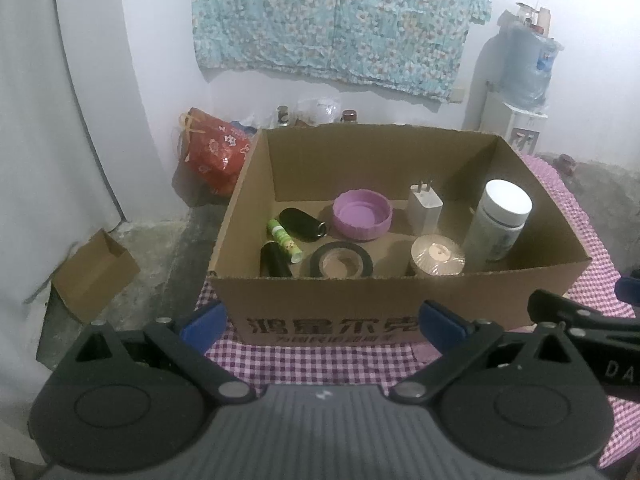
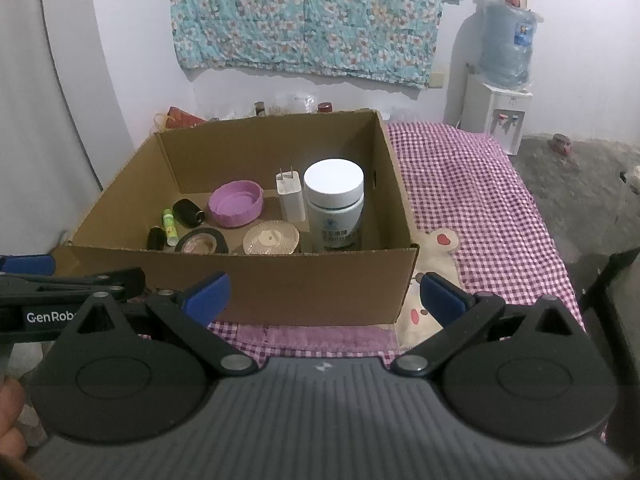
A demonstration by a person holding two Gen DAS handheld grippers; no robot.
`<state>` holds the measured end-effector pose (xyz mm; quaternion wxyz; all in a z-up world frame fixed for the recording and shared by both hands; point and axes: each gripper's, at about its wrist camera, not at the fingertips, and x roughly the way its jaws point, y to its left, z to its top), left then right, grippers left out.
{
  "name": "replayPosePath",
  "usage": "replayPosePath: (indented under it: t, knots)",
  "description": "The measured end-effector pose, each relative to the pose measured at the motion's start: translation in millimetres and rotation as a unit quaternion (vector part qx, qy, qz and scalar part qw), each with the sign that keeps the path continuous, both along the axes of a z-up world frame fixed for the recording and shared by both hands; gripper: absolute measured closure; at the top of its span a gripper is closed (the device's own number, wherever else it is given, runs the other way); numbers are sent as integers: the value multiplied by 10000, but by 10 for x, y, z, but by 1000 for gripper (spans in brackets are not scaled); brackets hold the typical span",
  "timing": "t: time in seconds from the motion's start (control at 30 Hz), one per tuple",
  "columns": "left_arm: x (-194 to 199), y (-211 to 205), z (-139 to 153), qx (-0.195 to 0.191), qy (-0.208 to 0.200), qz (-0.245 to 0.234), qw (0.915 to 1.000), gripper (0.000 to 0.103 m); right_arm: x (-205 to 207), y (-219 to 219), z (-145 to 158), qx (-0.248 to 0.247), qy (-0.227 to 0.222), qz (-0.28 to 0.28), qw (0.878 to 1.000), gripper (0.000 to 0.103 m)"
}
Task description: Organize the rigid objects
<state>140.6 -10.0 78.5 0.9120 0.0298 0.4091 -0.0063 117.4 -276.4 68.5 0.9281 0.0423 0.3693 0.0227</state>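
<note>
An open cardboard box (image 1: pixel 320 296) (image 2: pixel 280 284) stands on the checked cloth. Inside it lie a purple lid (image 1: pixel 362 216) (image 2: pixel 236 204), a white charger (image 1: pixel 425 203) (image 2: pixel 290 196), a white-capped jar (image 1: pixel 500 220) (image 2: pixel 334 204), a roll of black tape (image 1: pixel 341 265) (image 2: pixel 202 242), a round toothpick holder (image 1: pixel 438 261) (image 2: pixel 271 239), a green tube (image 1: pixel 285 240) (image 2: pixel 169 222) and dark small items (image 1: pixel 302 225). My left gripper (image 1: pixel 322 322) hangs open in front of the box's near wall, empty. My right gripper (image 2: pixel 326 294) is open too, empty, by the box's near right corner.
The purple checked cloth (image 2: pixel 472 200) stretches to the right of the box. A red bag (image 1: pixel 214 152) and bottles stand behind the box against the wall. A water dispenser (image 2: pixel 500 104) is at the back right. A small cardboard box (image 1: pixel 96 276) sits on the floor at left.
</note>
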Motion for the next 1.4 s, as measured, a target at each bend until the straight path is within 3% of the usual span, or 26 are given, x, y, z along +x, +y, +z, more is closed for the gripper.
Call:
replayPosePath:
  t: [1.4]
  knots:
    - [14, 8, -23, -47, 94, 47, 9999, 0, 26, 31, -4, -39, 23, 16, 10000, 1]
